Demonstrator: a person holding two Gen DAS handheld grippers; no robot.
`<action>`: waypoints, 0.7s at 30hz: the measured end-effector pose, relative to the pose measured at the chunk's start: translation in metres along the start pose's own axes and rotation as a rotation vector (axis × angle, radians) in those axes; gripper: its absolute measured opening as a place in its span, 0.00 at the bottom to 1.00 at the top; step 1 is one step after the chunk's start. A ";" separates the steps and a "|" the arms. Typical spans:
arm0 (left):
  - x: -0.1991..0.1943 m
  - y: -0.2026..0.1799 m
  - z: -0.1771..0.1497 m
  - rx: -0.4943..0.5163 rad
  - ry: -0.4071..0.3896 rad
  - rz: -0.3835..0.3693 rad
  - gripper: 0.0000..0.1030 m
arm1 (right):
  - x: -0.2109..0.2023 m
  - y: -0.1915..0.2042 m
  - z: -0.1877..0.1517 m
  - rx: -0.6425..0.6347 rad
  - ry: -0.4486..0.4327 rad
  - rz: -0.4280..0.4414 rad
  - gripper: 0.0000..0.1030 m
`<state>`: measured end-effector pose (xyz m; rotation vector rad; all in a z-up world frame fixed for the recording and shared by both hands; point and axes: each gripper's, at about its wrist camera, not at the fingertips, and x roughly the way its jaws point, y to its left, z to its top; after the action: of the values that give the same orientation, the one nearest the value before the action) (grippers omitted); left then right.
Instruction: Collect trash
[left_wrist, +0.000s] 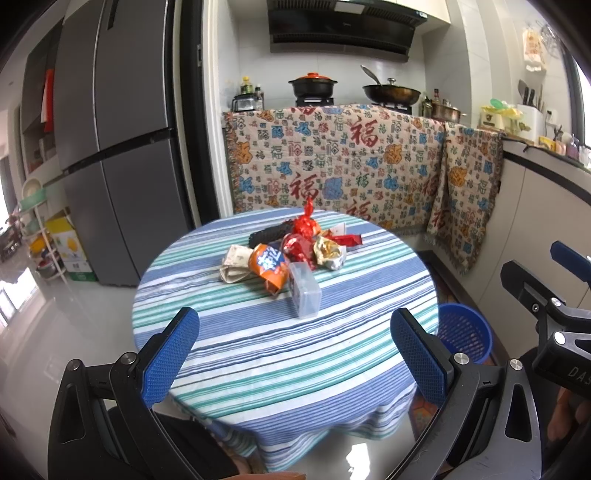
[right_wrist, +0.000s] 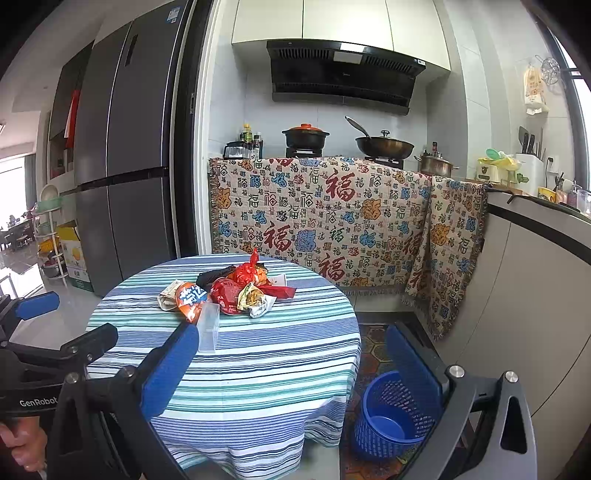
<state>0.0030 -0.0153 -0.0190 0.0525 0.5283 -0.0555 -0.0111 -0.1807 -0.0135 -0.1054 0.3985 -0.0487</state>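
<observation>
Left wrist view: the left tool (left_wrist: 294, 350) is released, its blue pads spread wide above the near edge of the round striped tabletop (left_wrist: 258, 362), holding nothing. The trash pile (left_wrist: 291, 247) of crumpled wrappers lies near the tabletop centre, with a clear plastic box (left_wrist: 304, 293) touching its near side. A blue basket (left_wrist: 463, 334) stands on the floor just beside the tabletop's right edge. Right wrist view: the right tool (right_wrist: 291, 365) is likewise released and empty, one pad over the tabletop (right_wrist: 258, 369), the other above the blue basket (right_wrist: 384, 424). The trash pile (right_wrist: 229, 293) sits toward the far half.
</observation>
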 end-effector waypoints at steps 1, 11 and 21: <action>0.000 0.000 -0.001 0.001 0.000 0.000 1.00 | 0.000 0.000 0.000 -0.001 0.000 -0.001 1.00; 0.014 0.004 -0.002 -0.007 0.030 0.000 1.00 | 0.003 0.000 0.000 0.003 0.001 -0.003 1.00; 0.083 0.017 -0.007 -0.069 0.117 -0.116 1.00 | 0.054 -0.007 -0.019 0.032 0.025 0.037 1.00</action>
<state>0.0720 -0.0013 -0.0658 -0.0427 0.6499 -0.1483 0.0307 -0.1929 -0.0508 -0.0654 0.4244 -0.0196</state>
